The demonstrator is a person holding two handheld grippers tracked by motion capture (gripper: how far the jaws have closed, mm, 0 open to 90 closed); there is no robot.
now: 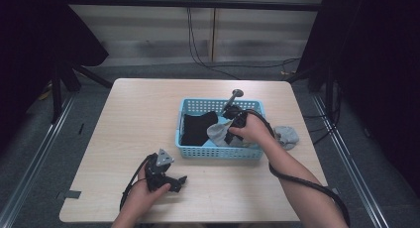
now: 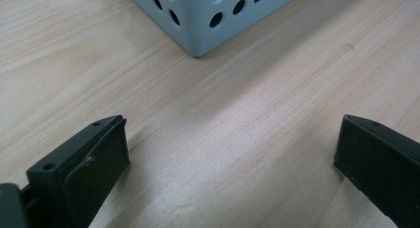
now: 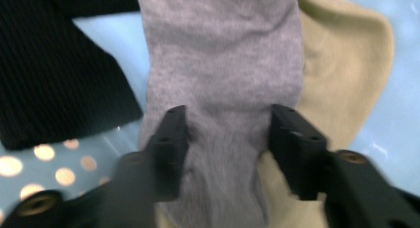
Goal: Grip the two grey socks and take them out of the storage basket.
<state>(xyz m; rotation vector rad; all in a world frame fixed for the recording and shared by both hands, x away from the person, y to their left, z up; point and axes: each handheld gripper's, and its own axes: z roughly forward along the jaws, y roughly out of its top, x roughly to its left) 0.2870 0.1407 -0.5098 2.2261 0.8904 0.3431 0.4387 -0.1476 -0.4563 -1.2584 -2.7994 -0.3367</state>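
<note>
A light blue perforated basket [image 1: 220, 152] stands right of the table's middle. In it lie a black sock [image 1: 198, 129], a grey sock [image 1: 216, 133] and a beige sock [image 3: 341, 64]. My right gripper [image 1: 230, 135] reaches down into the basket. Its jaws [image 3: 228, 124] are spread over the grey sock [image 3: 223, 64], one at each side of it, and the fabric lies loose between them on top of the beige sock. The black sock [image 3: 54, 64] is to their left. My left gripper [image 1: 179, 182] rests low near the table's front edge, jaws [image 2: 233, 134] wide apart with bare wood between them.
Another grey sock [image 1: 287, 136] lies on the table just right of the basket. A basket corner [image 2: 198, 20] is straight ahead of the left gripper. The wooden table [image 1: 143, 114] is bare to the left. Dark stands and cables ring the table.
</note>
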